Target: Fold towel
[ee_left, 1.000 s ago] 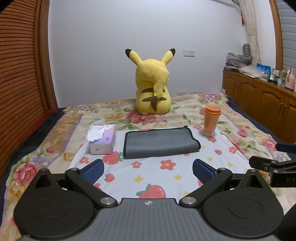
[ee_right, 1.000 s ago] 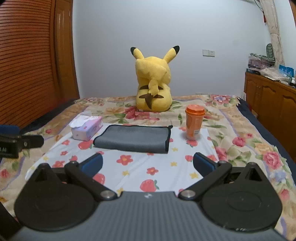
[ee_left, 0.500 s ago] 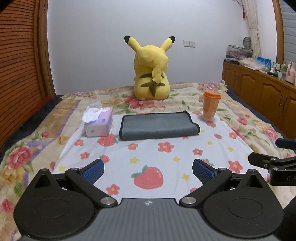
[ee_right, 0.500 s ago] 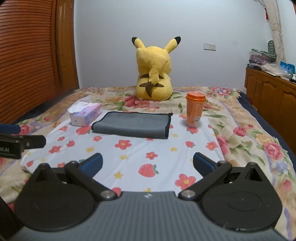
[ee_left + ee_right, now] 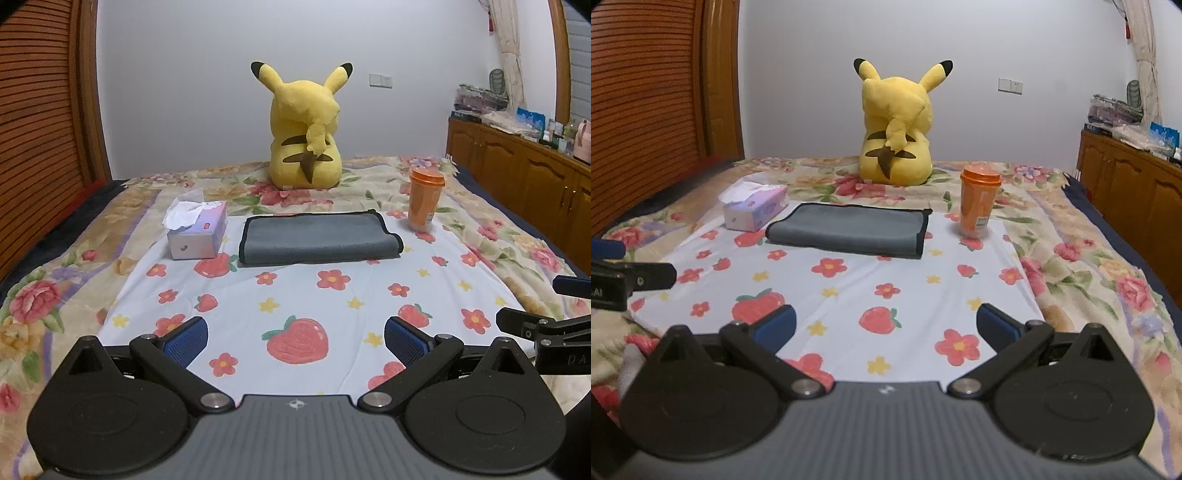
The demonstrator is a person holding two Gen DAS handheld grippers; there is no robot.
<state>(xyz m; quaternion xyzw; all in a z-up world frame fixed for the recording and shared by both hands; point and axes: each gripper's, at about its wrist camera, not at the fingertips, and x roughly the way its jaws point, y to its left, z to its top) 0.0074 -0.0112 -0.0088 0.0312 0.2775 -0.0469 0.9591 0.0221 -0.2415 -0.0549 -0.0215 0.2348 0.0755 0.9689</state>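
A grey towel [image 5: 317, 238] with a dark edge lies folded flat on the white flower-and-strawberry sheet [image 5: 295, 295], far ahead of both grippers. It also shows in the right wrist view [image 5: 849, 230]. My left gripper [image 5: 295, 338] is open and empty, well short of the towel. My right gripper [image 5: 884, 325] is open and empty, also well short of it. Part of the right gripper [image 5: 546, 328] shows at the right edge of the left wrist view. Part of the left gripper [image 5: 628, 280] shows at the left edge of the right wrist view.
A tissue box [image 5: 197, 234] stands left of the towel and an orange cup [image 5: 424, 199] stands right of it. A yellow plush toy [image 5: 304, 133] sits behind. A wooden cabinet [image 5: 524, 173] runs along the right; a slatted wooden panel [image 5: 40, 110] stands at the left.
Both grippers have pulled back from the towel and tilted down a little, so more of the sheet shows in front. Both stay open. The towel has not moved.
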